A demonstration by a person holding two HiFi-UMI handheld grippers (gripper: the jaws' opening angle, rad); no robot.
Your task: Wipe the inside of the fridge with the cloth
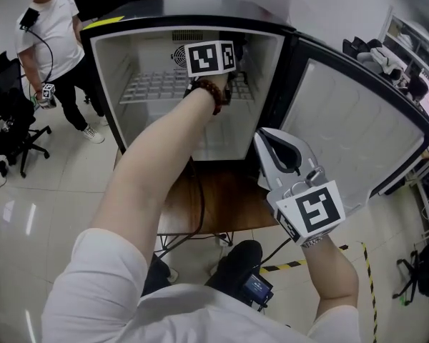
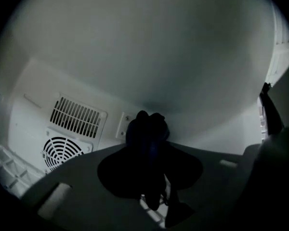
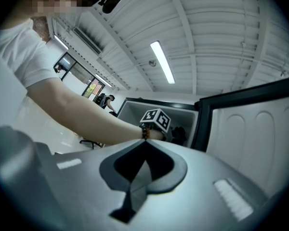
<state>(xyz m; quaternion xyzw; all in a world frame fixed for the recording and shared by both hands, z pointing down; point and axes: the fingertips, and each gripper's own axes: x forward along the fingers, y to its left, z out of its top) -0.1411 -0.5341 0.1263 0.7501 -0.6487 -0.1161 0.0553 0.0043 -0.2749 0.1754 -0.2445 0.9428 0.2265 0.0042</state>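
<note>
The small fridge (image 1: pixel 114 84) stands open, its door (image 1: pixel 357 127) swung out to the right. My left arm reaches deep inside; only the marker cube (image 1: pixel 211 57) of that gripper shows in the head view. In the left gripper view my left gripper (image 2: pixel 148 146) is shut on a bunched dark cloth (image 2: pixel 144 126), held against the white back wall near the top. My right gripper (image 1: pixel 261 136) hangs outside, in front of the door's inner side. In its own view the right gripper (image 3: pixel 144 143) is shut with nothing between its jaws.
A wire shelf (image 1: pixel 157 86) crosses the fridge's middle. A slotted vent (image 2: pixel 77 117) and a round fan grille (image 2: pixel 62 150) sit in the back wall, left of the cloth. The fridge rests on a wooden table (image 1: pixel 214 206). A person (image 1: pixel 50 41) and an office chair (image 1: pixel 11 120) are at the left.
</note>
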